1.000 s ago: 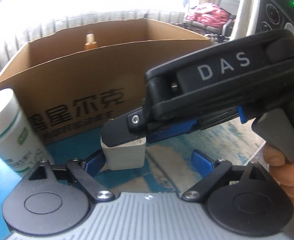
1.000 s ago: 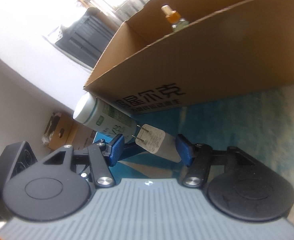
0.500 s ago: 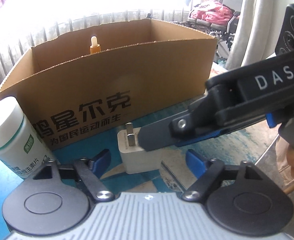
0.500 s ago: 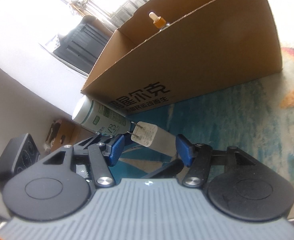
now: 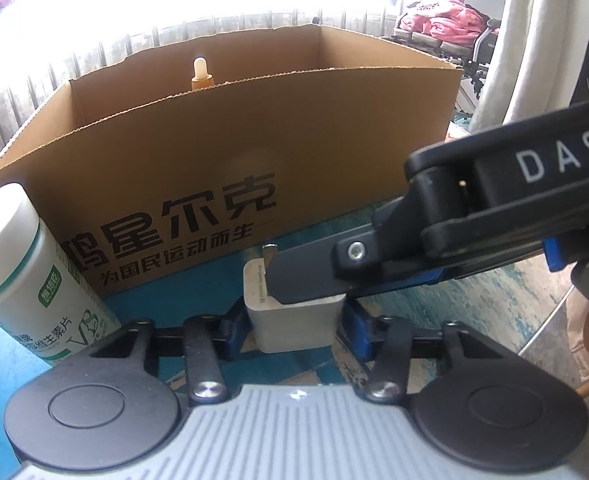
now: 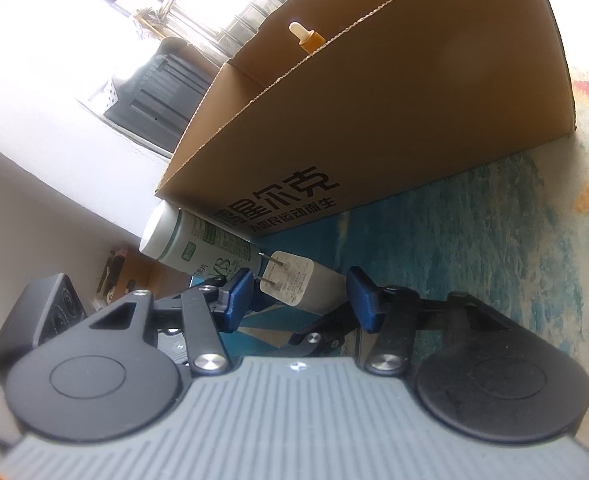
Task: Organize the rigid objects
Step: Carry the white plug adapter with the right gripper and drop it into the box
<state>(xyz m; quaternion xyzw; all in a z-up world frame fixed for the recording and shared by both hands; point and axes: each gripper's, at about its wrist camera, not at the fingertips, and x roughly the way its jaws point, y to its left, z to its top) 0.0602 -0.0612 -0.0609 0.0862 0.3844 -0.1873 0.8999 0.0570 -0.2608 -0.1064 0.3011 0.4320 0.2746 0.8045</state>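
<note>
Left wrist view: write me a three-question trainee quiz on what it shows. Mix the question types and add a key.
1. What sits between the fingers of the left gripper?
A. a white charger
B. a spoon
C. a cup
2. True or false: the dropper bottle stands inside the cardboard box.
3. Fill in: in this view the green-label bottle stands outside the box, at its ___ end.

Key: 1 A; 2 true; 3 left.
</note>
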